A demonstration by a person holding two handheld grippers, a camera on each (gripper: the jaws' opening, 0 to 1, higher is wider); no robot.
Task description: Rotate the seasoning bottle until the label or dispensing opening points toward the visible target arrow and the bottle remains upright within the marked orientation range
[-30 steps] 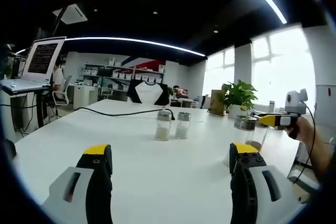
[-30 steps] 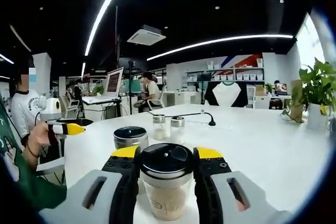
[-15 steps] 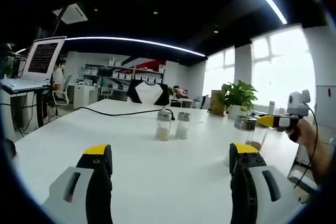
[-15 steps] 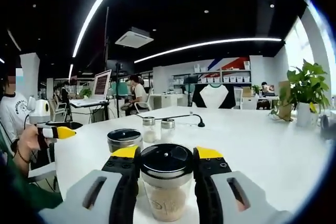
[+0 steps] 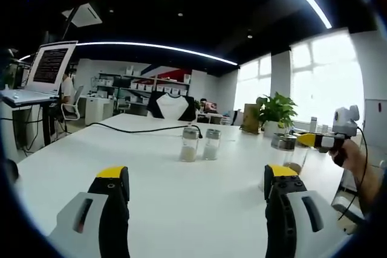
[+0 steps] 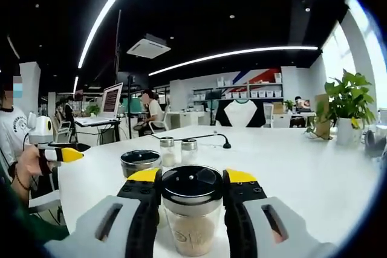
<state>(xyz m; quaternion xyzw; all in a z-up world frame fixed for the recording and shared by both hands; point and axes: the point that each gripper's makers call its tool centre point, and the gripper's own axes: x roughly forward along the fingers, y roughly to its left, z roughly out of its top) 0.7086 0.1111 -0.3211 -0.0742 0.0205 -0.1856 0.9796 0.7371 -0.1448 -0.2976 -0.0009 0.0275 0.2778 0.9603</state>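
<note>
On the white counter (image 6: 314,167), in the right gripper view, the seasoning bottle (image 6: 193,206) stands upright directly between the jaws of the right gripper (image 6: 193,179), whose yellow-tipped pads press against its black lid from both sides; the jaws are closed on it just under the lid rim. The bottle is clear, with pale tan seasoning in its lower part, and small holes show in the top of the lid (which way the label faces cannot be told). Just behind it to the left stands a second jar (image 6: 140,163) with a dark lid, and farther back a pair of small shakers (image 6: 178,151) with metal caps sit side by side near a black cable (image 6: 202,138). At the left edge of this view a person's hand holds the left gripper (image 6: 58,154), its yellow tip pointing inward. In the left gripper view the left gripper (image 5: 198,179) has its jaws wide apart with nothing between them, hovering over bare counter (image 5: 181,197); the pair of shakers (image 5: 201,144) stands well ahead, and at the right the right gripper (image 5: 311,140) is seen at the seasoning bottle (image 5: 282,149), with a potted plant (image 5: 275,113) behind.
</note>
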